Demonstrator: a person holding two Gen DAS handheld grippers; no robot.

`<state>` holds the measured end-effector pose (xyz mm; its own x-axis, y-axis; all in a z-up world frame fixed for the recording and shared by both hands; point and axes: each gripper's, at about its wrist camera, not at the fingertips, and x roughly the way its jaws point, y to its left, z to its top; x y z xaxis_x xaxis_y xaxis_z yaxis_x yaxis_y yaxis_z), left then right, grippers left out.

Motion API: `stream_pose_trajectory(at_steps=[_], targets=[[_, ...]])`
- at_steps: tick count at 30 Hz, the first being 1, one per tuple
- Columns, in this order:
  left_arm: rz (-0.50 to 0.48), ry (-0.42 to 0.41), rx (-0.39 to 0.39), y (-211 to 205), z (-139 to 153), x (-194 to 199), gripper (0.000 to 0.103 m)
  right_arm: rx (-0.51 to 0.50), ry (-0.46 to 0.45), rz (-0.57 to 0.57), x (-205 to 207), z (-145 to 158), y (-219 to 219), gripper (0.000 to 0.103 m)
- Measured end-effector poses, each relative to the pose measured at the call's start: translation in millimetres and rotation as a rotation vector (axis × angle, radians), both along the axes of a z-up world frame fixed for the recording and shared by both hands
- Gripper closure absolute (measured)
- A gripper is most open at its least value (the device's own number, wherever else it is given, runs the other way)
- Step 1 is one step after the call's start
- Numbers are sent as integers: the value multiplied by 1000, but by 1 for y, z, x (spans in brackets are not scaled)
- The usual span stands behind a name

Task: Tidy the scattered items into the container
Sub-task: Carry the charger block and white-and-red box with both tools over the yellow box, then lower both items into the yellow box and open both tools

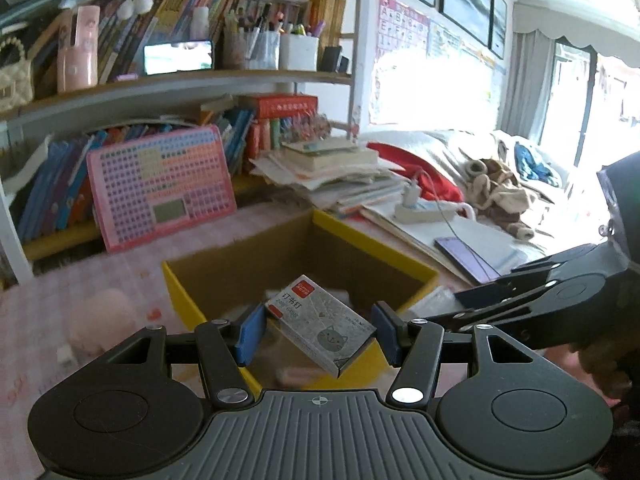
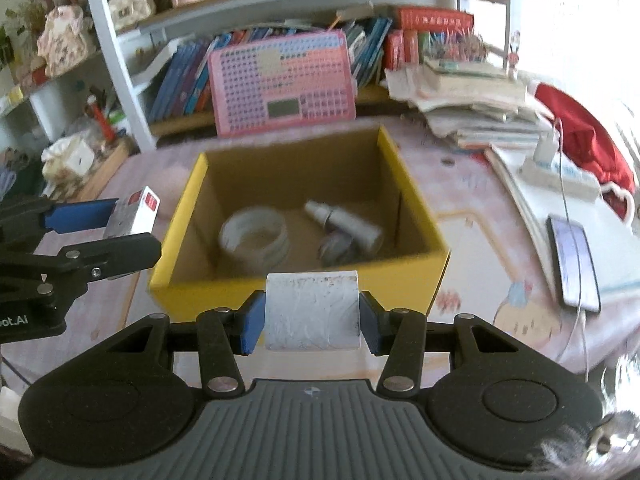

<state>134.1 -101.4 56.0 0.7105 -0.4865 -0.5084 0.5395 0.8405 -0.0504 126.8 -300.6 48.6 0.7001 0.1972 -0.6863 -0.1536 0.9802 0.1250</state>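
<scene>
**Two grippers loaded, both at the yellow box**

Your left gripper (image 1: 319,335) is clamped on a grey staple box (image 1: 320,322) with a cat drawing, held tilted above the yellow box's (image 2: 416,196) near-left rim. Your right gripper (image 2: 310,320) pinches a white block (image 2: 312,310) at the near wall — not yet inside. Already in the box: a tape roll (image 2: 254,238) and a small white bottle (image 2: 344,222). The box sits on the pink surface (image 2: 472,200).

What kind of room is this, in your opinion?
Probably a child's study corner in a home living room: crowded bookshelves behind the table, a pink learning board leaning on the books, an alphabet poster on the wall, and a sofa by the window.
</scene>
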Motion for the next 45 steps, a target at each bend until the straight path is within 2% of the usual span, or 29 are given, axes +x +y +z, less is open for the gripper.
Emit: stream_pose_trajectory(at_steps=[7, 14, 21, 27, 36, 45], targets=[[40, 19, 51, -25, -10, 34, 46, -23, -45, 88, 54, 7, -18, 57], [77, 71, 111, -41, -28, 64, 46, -46, -46, 209, 107, 2, -9, 57], [100, 120, 173, -52, -48, 87, 46, -68, -10, 309, 155, -10, 12, 57], [111, 175, 201, -55, -59, 107, 46, -82, 69, 376, 193, -30, 33, 57], [123, 235, 221, -57, -66, 121, 45, -112, 177, 423, 227, -67, 57, 57], [128, 216, 267, -60, -67, 126, 45, -106, 173, 453, 244, -72, 67, 57]])
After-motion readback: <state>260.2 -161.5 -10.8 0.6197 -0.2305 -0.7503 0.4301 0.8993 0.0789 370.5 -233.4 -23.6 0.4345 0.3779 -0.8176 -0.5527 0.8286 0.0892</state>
